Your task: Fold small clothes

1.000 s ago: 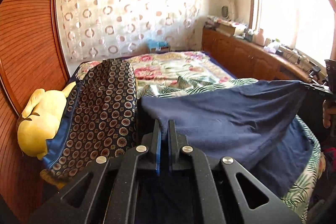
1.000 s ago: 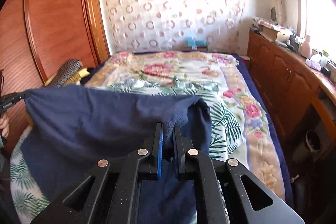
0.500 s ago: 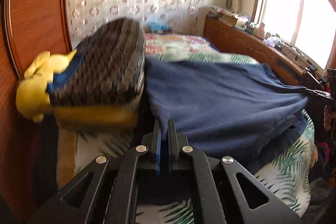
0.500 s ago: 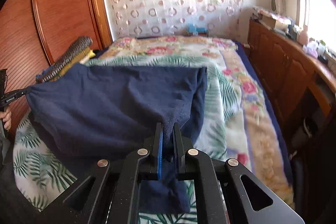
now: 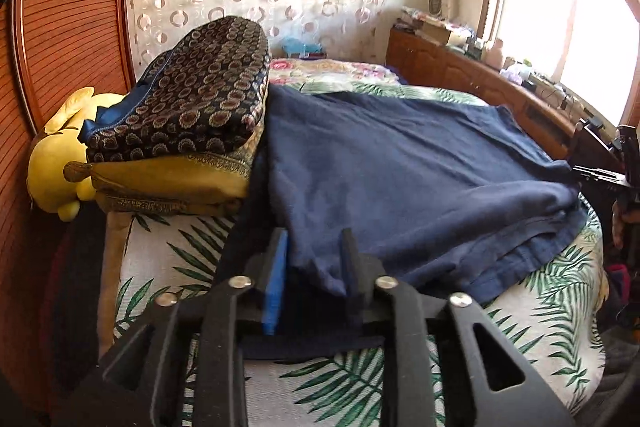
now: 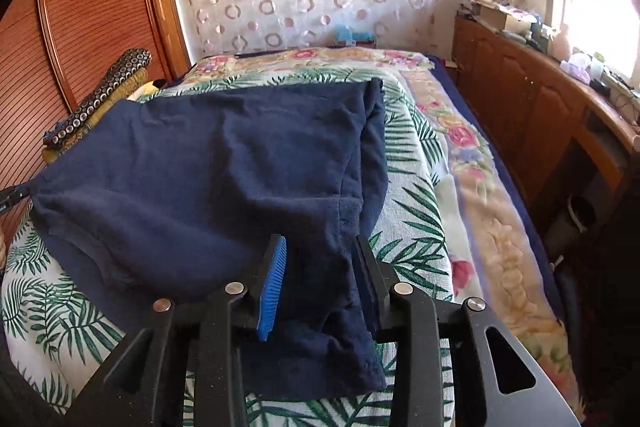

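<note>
Releasing the fold — judged so from the parted jaws and the cloth lying flat. Navy garment (image 6: 208, 163) spread on the leaf-print bedspread (image 6: 416, 223) at the near end of the bed, doubled over, its near corners lying between the fingers of each tool. Left tool (image 5: 314, 255) open, jaws apart with a corner of navy cloth slack between them, not pinched; right tool (image 6: 320, 263) likewise open, the near right corner resting loose between the pads. Both have just been opening, cloth between the jaws in each.

To finish well: draw both tools straight back toward the near edge and slightly up, so the ribbed blue pad (image 6: 272, 291) does not snag the knit and drag the top layer askew. Worth checking that upper and lower hems line up along the near edge — on the right side a lower layer shows past the upper one. A light press along the crease probably helps before the next fold.

Against a second ago: then both tools clamped tight on the garment, held up in the air, sagging between them; now laid down flat and let go. Stack of patterned cushions (image 5: 192, 99) and yellow plush toy (image 5: 52, 163) at far left now seen from lower down.
</note>
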A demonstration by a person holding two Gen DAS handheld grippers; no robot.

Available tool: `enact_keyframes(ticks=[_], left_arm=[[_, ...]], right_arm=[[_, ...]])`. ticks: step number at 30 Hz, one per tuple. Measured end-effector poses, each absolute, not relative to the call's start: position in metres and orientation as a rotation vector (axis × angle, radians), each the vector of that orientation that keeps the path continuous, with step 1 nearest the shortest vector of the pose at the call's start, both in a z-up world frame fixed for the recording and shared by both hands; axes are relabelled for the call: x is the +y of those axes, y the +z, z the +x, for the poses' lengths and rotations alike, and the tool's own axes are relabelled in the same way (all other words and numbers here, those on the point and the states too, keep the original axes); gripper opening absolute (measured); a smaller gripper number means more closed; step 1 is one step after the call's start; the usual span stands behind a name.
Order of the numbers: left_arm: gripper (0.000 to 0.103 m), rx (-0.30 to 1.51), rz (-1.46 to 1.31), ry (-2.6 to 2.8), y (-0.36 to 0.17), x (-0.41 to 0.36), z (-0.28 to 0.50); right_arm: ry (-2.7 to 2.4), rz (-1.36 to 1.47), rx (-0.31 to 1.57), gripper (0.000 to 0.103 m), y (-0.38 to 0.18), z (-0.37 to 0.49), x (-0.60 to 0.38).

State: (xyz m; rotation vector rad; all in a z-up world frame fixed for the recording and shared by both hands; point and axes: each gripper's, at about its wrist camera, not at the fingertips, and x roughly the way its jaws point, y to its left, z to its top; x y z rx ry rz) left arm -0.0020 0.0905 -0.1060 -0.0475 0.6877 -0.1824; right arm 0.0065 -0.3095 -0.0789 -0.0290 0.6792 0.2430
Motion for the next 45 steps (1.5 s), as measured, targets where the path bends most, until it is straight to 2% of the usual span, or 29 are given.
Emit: enact_keyframes(ticks=[2,3,5,8,15,29,45], left_arm=[[0.038,0.668,-0.04,-0.178,-0.1,0.087,-0.005],[0.038,0.66,-0.039,-0.177,-0.098,0.086,-0.006],[0.038,0.639,-0.044,-0.176,-0.092,0.083,-0.008],[0.038,0.612,-0.043,-0.179,-0.084,0.078,-0.007],[0.038,0.608,-0.041,-0.232,-0.081,0.055,0.006],[0.038,0.721,-0.072,-0.202,-0.128,0.058,-0.008],[0.038,0.673,-0.083,-0.092,-0.132,0.081,-0.018]], right_arm=[[0.233,-0.037,0.657,0.037,-0.072,0.003,-0.307],[0.234,-0.04,0.645,0.039,-0.068,0.0,-0.305],[0.244,-0.041,0.613,0.049,-0.06,-0.005,-0.3],[0.27,-0.049,0.579,0.051,-0.053,-0.009,-0.289],[0.347,-0.073,0.586,0.052,-0.066,0.002,-0.248],[0.39,-0.084,0.708,0.052,-0.122,0.014,-0.222],[0.365,-0.085,0.662,0.056,-0.126,0.002,-0.225]])
